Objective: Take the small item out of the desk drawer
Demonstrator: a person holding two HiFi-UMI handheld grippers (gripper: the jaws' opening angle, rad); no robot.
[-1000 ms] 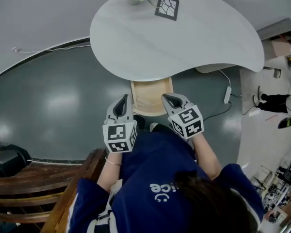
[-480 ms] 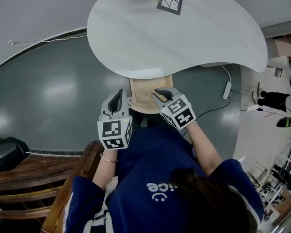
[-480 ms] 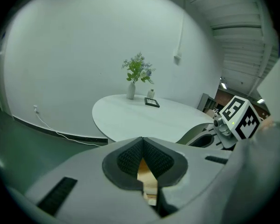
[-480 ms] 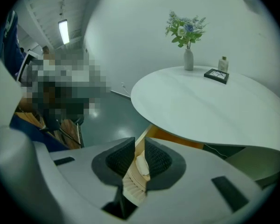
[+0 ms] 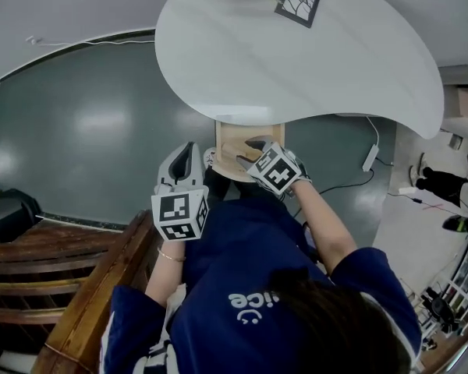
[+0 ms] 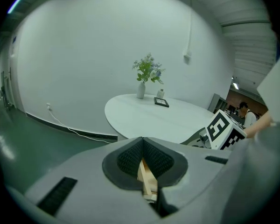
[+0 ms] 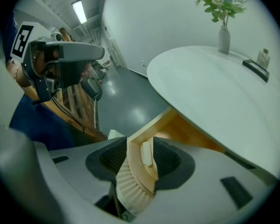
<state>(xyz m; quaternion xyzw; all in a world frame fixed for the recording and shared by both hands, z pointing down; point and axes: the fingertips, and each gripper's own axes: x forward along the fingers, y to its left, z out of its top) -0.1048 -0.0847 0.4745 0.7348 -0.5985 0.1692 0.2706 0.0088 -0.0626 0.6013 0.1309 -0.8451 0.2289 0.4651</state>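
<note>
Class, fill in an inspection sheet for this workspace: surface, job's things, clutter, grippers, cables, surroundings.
Surface: white table.
Job's things: wooden drawer pulled open under the table; small white item inside.
Clutter: vase of flowers, framed card at the far edge.
Grippers: left gripper shut beside the drawer; right gripper at the drawer, jaws opening, item between them.
Cables: wall cable; power strip on the floor.
Surroundings: dark floor, wooden bench.
</note>
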